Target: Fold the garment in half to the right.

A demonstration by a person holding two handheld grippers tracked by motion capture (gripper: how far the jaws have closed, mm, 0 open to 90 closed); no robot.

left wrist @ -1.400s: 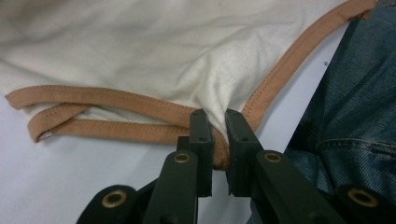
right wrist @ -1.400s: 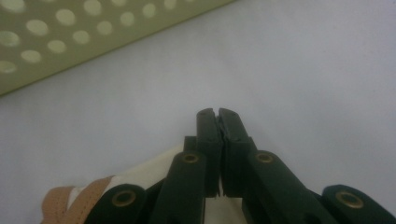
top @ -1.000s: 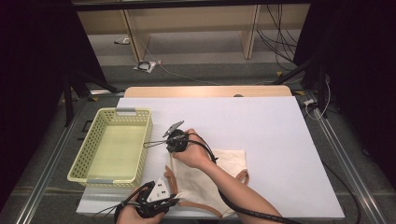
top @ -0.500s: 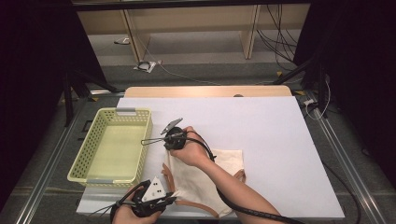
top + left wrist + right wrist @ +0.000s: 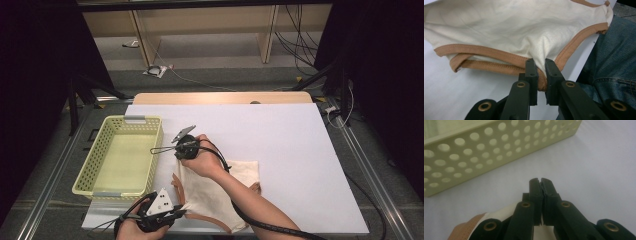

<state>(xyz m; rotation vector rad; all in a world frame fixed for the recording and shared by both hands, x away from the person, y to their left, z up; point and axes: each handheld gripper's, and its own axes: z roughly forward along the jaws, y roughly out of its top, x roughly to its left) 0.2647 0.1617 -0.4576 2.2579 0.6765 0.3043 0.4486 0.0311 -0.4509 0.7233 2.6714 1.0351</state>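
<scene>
Nearest the table's front edge, the left gripper (image 5: 539,65) is clenched on the brown-trimmed hem of a cream garment (image 5: 511,27); the pads pinch a bunched fold of trim at the garment's near edge, beside the person's denim-clad leg (image 5: 614,57). In the high view that gripper (image 5: 181,212) sits at the front left corner of the white table (image 5: 300,150), with the garment (image 5: 225,192) lying flat just beyond it, under the right forearm.

Farther in, the right gripper (image 5: 540,182) has its jaws pressed together; a sliver of cream cloth lies below the jaws, but I cannot tell whether any is caught between the pads. It (image 5: 156,149) points toward the yellow perforated basket (image 5: 474,147), which stands empty, well left of centre (image 5: 90,162).

Judgement: folding or gathering step in hand, garment not yet lifted. Next move likely calls for raising the pinched hem evenly, keeping the trim from slipping, then carrying it toward the basket.

No brand, label or legible writing on garment, basket or grippers.
</scene>
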